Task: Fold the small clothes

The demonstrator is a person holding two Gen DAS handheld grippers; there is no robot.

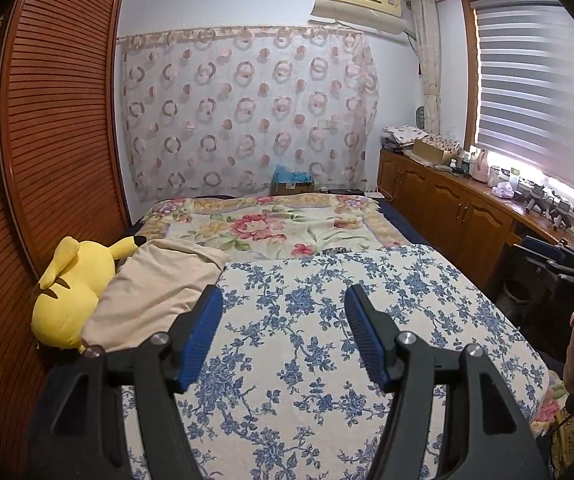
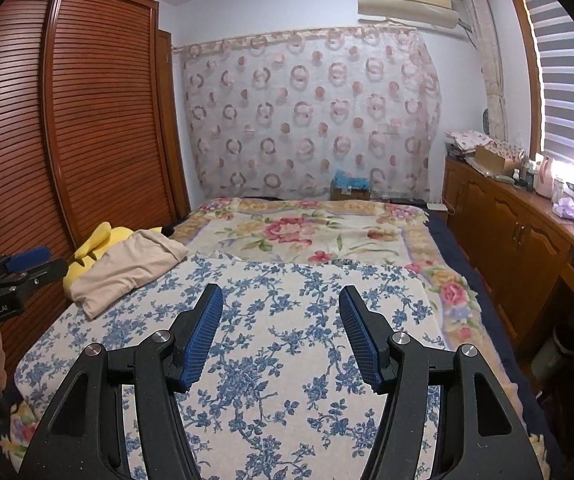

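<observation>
A beige garment (image 1: 155, 292) lies in a folded heap at the left edge of the bed, leaning on a yellow plush toy (image 1: 73, 292). It also shows in the right wrist view (image 2: 127, 268). My left gripper (image 1: 283, 300) is open and empty above the blue-flowered cloth (image 1: 327, 320), just right of the garment. My right gripper (image 2: 281, 300) is open and empty over the same cloth (image 2: 279, 340), well right of the garment. Each gripper appears at the other view's edge: the right one (image 1: 559, 260) and the left one (image 2: 27, 264).
A louvred wooden wardrobe (image 1: 55, 120) runs close along the bed's left side. A red-flowered blanket (image 1: 271, 228) covers the far half of the bed. A low wooden cabinet (image 1: 447, 200) with clutter stands under the window at right. A cardboard box (image 1: 293, 184) sits beyond the bed.
</observation>
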